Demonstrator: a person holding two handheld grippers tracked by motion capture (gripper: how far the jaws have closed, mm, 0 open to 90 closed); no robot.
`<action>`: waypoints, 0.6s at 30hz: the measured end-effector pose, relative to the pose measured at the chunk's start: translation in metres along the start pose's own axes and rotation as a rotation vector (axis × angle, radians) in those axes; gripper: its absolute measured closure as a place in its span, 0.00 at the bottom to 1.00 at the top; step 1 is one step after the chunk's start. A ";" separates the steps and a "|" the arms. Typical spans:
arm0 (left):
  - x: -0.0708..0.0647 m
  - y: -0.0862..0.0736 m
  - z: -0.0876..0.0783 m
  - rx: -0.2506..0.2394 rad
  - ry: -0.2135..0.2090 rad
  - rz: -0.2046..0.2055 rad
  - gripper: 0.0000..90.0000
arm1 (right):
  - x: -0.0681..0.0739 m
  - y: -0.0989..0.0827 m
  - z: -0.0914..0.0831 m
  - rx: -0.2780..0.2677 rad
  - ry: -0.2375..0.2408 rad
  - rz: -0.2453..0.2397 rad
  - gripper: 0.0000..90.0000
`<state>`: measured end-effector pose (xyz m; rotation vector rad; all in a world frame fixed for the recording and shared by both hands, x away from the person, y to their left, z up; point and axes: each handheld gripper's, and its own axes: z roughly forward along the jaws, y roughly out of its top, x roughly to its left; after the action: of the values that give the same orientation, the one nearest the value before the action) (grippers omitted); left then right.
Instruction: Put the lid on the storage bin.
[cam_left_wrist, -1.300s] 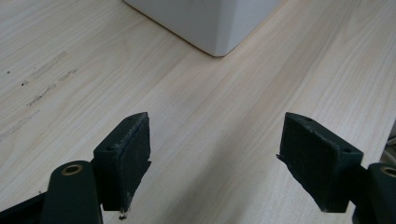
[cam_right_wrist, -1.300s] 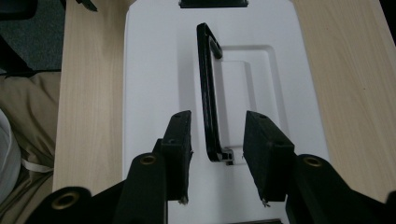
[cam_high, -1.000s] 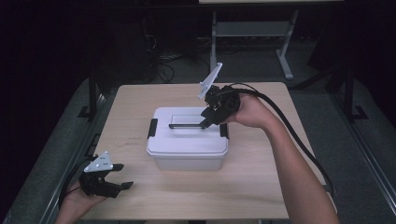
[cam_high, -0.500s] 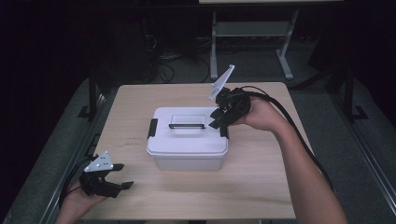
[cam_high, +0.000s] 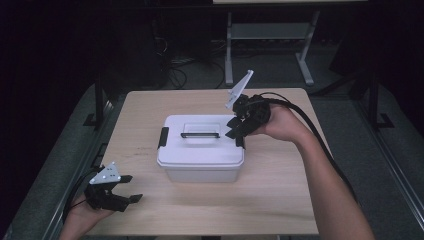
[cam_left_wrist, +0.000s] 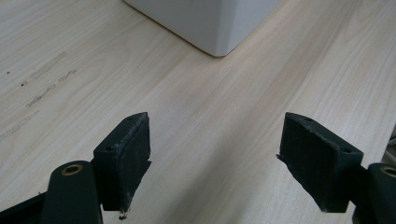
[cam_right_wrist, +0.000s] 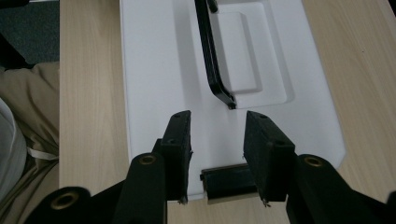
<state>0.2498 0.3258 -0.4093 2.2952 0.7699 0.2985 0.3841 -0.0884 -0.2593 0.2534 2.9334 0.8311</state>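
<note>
High view notes: we see a white rectangular plastic storage box in the middle of the light wooden table, its white lid on and shut, so we cannot tell what is inside. A black carry handle lies flat in a recess on the lid, and a black latch clip sits at the lid's left end.

Our right gripper hovers at the right end of the lid, jaws pointing toward the handle, the hand behind it and a cable trailing back along the forearm. Right gripper view: the lid lies straight ahead of the jaws, the handle runs away from them with its near end just beyond the tips, and the right-end black latch clip sits below and between the two jaws. The jaws stand partly apart; the pads press on nothing that we can make out, and whether the tips touch the lid we cannot tell.

Our left gripper rests low at the near left corner of the table, well apart from the box, which lies ahead of it and off to its right. Left gripper view: jaws wide apart, bare table between the pads, nothing held; one corner of the box shows ahead, beyond the jaws.
</note>
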 end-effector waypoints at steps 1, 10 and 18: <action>0.000 0.000 0.000 -0.001 0.000 -0.001 0.27 | 0.000 0.000 0.000 0.000 0.000 -0.001 0.68; 0.000 0.000 0.001 0.000 -0.001 -0.002 0.27 | -0.001 -0.012 0.001 0.011 -0.005 0.020 0.68; 0.000 0.000 0.002 0.003 -0.003 -0.002 0.27 | 0.000 -0.025 -0.003 -0.001 -0.015 0.045 0.68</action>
<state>0.2505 0.3247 -0.4105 2.2968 0.7720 0.2926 0.3801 -0.1108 -0.2699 0.3260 2.9238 0.8326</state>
